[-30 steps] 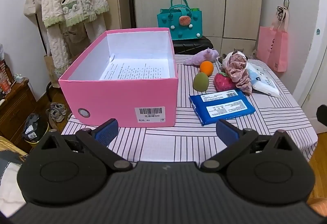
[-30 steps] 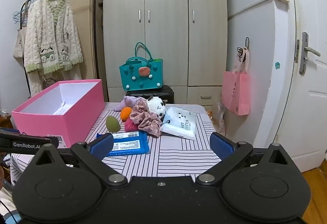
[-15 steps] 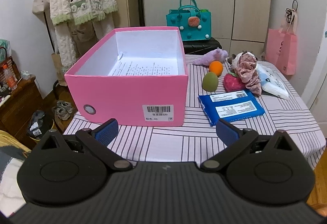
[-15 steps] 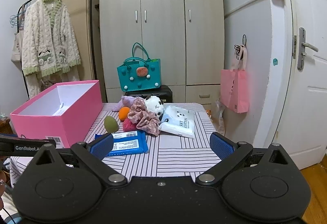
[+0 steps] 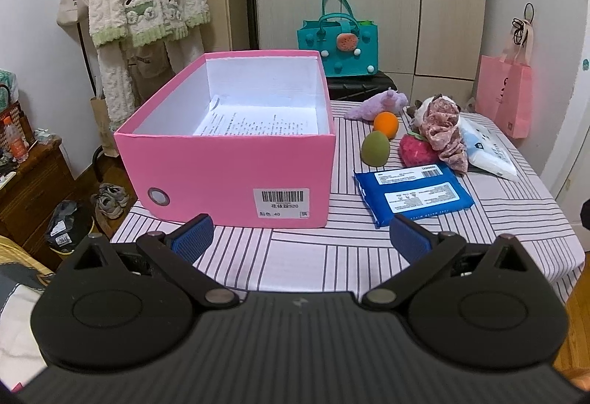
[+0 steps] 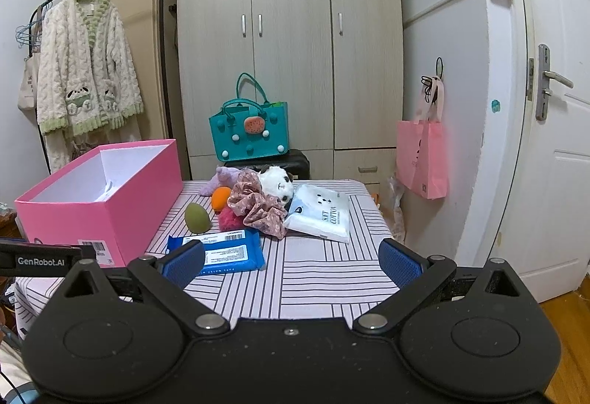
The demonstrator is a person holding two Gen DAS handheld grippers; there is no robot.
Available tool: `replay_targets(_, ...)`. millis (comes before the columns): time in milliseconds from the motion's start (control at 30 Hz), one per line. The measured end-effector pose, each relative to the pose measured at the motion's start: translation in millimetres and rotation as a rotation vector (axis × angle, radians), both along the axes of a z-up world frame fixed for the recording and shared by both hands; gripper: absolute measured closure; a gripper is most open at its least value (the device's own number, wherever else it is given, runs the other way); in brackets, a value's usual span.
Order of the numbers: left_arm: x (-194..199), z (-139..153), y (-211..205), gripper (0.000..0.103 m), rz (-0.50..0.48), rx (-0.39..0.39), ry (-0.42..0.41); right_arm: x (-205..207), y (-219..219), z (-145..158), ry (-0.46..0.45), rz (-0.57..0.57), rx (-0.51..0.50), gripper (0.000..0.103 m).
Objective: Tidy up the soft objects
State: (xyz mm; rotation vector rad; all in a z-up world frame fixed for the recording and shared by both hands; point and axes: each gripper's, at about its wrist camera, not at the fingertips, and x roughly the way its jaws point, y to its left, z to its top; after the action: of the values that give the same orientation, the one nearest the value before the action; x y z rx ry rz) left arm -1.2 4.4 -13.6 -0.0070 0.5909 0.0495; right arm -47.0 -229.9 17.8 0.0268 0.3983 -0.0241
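An open pink box with a printed sheet inside stands on the left of the striped table. To its right lie a blue wipes pack, a green egg-shaped sponge, an orange one, a red fuzzy strawberry, a floral scrunchie, a purple plush, a panda plush and a white cotton pack. My left gripper is open and empty before the box. My right gripper is open and empty near the table's front.
A teal felt bag sits on a black case behind the table. A pink bag hangs on the right wall beside a white door. A robe hangs at the left. The left gripper's body shows at the left edge.
The left view has drifted slightly, shifting the box and the soft things a little to the right. The right view has risen a little. Both grippers stay open.
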Motion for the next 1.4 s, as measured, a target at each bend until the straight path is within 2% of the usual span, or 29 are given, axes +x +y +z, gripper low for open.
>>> replay_targets(533, 4.0, -5.3, 1.5, 0.000, -0.014, -0.028, -0.004, 2.9, -4.4, -9.1, -0.025, -0.049, -0.004, 0.001)
replay_targets(1033, -11.9, -4.6, -6.6, 0.000, -0.087, -0.005, -0.121, -8.8, -2.1, -12.0, -0.120, -0.062, -0.017, 0.000)
replay_targets(1200, -14.1, -4.9, -5.4, 0.000, -0.085, -0.021, -0.136, -9.3, -3.3, -14.2, -0.142, -0.060, -0.011, 0.000)
replay_targets(1400, -17.3, -5.1, -2.6, 0.000, -0.072, -0.032, -0.163, -11.0, -0.7, -16.1, -0.172, -0.058, -0.063, 0.000)
